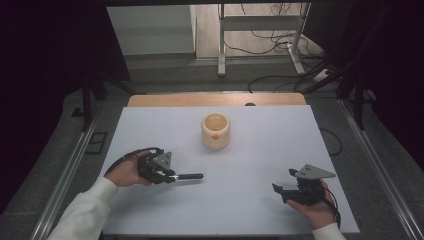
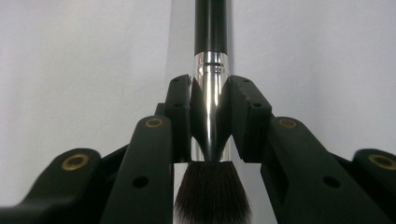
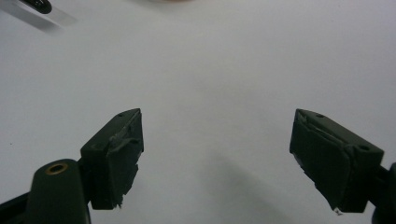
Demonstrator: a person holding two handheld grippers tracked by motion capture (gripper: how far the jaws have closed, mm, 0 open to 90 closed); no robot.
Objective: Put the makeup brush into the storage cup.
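Two grippers here: left gripper (image 1: 172, 176) fingers clamp the makeup brush (image 2: 211, 112) by its ferrule, handle pointing right, level; wooden cup (image 1: 215, 131) sits beyond. Right gripper (image 3: 217, 158) fingers apart, idle.

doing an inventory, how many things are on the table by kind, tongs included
brushes: 1, the makeup brush clamped in the left tongs
cups: 1, the cream cup with an orange dot
tongs: 2, left shut on the brush, right tongs open with nothing between them
total: 4
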